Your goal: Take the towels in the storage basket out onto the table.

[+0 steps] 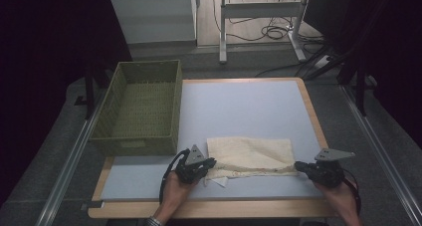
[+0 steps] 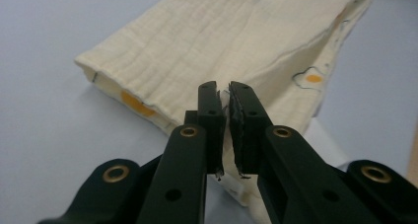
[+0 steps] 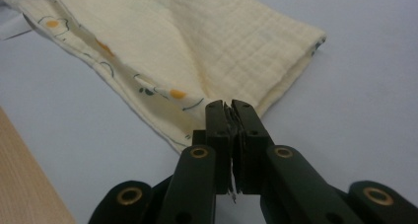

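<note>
Here, a pale blue table top [image 1: 239, 106] fronts a dark, cabled floor [image 1: 259, 34].

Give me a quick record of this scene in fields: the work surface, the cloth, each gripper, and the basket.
surface: pale blue table with wooden edge
cloth: cream cloth, folded, lying near the front edge
left gripper: shut on the cloth's near left corner
right gripper: shut on the cloth's near right corner
basket: green woven basket, at the table's left, nothing visible inside

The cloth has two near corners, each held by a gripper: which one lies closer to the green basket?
The corner in the left gripper. On the cloth, it is the end beside the basket; the right gripper pinches the far end.
</note>
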A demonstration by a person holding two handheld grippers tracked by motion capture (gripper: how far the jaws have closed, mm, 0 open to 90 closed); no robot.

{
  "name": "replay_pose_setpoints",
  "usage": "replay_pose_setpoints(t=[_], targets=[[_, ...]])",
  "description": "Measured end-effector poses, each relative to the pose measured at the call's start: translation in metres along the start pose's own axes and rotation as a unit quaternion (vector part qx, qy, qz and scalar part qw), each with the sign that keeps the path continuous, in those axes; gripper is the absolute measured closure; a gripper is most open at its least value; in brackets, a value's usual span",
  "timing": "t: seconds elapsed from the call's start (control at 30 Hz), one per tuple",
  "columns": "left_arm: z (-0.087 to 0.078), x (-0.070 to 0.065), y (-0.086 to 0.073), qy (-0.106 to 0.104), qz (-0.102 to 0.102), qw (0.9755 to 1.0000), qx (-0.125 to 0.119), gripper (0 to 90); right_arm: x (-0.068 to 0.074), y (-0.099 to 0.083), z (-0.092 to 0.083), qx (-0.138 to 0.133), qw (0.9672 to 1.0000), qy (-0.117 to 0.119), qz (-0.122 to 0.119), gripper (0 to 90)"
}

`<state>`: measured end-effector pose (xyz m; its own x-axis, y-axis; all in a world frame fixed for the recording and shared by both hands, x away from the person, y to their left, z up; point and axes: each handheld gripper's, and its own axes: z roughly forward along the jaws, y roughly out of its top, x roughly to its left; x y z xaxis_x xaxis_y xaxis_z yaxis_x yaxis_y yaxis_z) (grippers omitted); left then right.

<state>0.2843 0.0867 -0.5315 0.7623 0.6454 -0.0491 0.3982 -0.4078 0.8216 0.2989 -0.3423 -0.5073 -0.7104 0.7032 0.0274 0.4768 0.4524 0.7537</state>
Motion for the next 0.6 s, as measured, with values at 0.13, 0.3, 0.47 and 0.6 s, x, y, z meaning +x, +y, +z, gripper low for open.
replay_pose_setpoints(t=[0.13, 0.3, 0.47, 0.6], targets=[[-0.007, -0.007, -0.002, -0.008, 0.003, 1.0, -0.004, 84.0, 0.003, -0.004, -0.001, 0.005, 1.0, 0.001, -0.003, 85.8], [-0.012, -0.01, -0.007, -0.025, 0.001, 0.9997, 0.004, 70.9, 0.003, -0.009, -0.005, 0.007, 1.0, 0.004, 0.001, 78.5], [-0.021, -0.002, -0.011, -0.021, -0.021, 0.9995, 0.006, 50.8, 0.002, -0.013, -0.017, 0.009, 0.9999, -0.007, -0.001, 72.4], [-0.023, 0.005, -0.006, -0.004, -0.03, 0.9995, 0.007, 48.2, -0.004, -0.011, -0.023, 0.005, 0.9998, -0.018, 0.006, 69.7]])
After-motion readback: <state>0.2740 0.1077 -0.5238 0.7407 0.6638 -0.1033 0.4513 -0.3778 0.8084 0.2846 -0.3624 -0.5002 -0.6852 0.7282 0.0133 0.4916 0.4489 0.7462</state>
